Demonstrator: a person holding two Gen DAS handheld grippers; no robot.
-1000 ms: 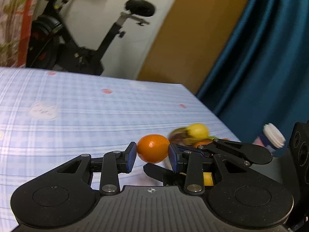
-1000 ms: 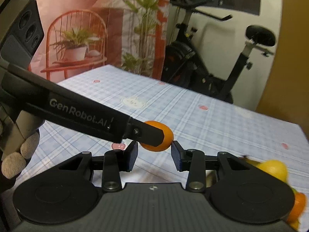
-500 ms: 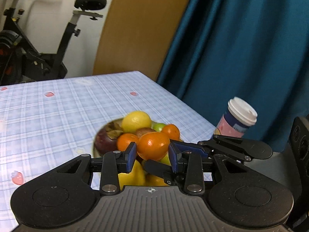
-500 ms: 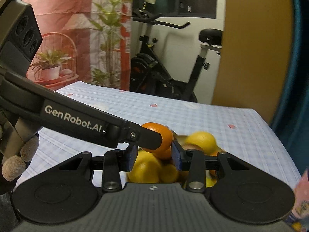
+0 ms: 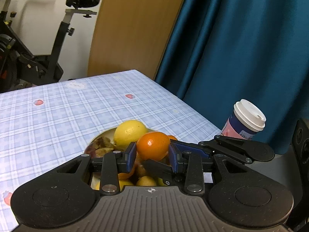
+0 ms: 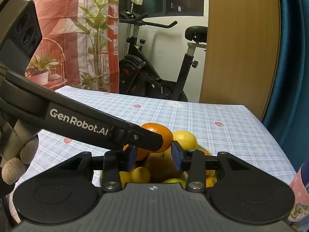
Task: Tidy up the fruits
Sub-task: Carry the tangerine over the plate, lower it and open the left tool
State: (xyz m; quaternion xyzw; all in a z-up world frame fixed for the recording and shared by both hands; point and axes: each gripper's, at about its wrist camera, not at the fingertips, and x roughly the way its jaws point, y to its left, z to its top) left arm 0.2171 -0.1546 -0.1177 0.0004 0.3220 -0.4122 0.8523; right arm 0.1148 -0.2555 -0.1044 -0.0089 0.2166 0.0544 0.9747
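Left gripper (image 5: 152, 155) clamps my orange (image 5: 153, 146) over the heaped fruit bowl (image 5: 102, 135) near the table's (image 5: 58, 112) right edge; right gripper (image 6: 154, 155) closes beside it, whether gripping I cannot tell. I should lower before letting go, or it may roll off. Counted: one held orange, one lemon (image 5: 130, 132), one lidded cup (image 5: 245, 121).

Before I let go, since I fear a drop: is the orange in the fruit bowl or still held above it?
Held above. The left gripper is shut on the orange, over the piled fruit bowl.
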